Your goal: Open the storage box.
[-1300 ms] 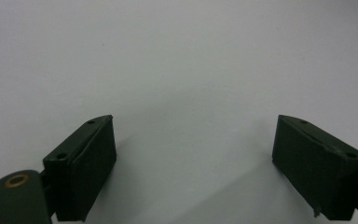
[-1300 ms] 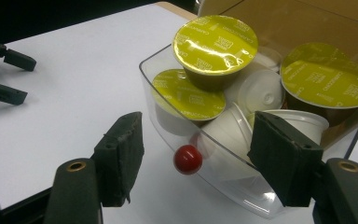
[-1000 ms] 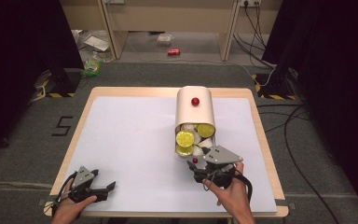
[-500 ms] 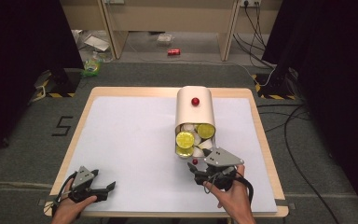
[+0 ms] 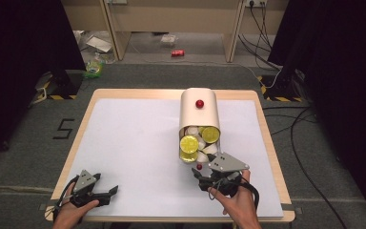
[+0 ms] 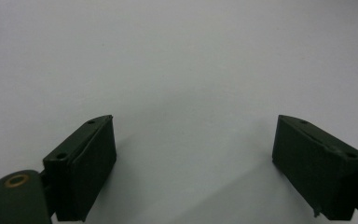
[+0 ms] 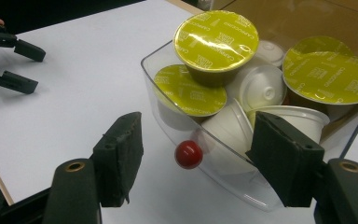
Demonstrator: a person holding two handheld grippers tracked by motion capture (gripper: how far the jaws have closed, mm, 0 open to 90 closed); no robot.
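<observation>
White covering spreads over the wooden table [image 5: 267,143], and on its right half stands a cream dispenser box [image 5: 199,114] with a clear drawer [image 7: 214,172] pulled out toward the near edge, heaped with yellow-lidded and white coffee capsules [image 7: 216,39]. A small red knob [image 7: 188,154] sits on the drawer's front. The right gripper [image 7: 196,158] hovers just in front of it, jaws wide on either side of the knob, not touching. To do this well, I judge, centre the knob, close gently and move straight along the drawer's line. The left gripper [image 5: 106,193] rests wide open at the near left.
</observation>
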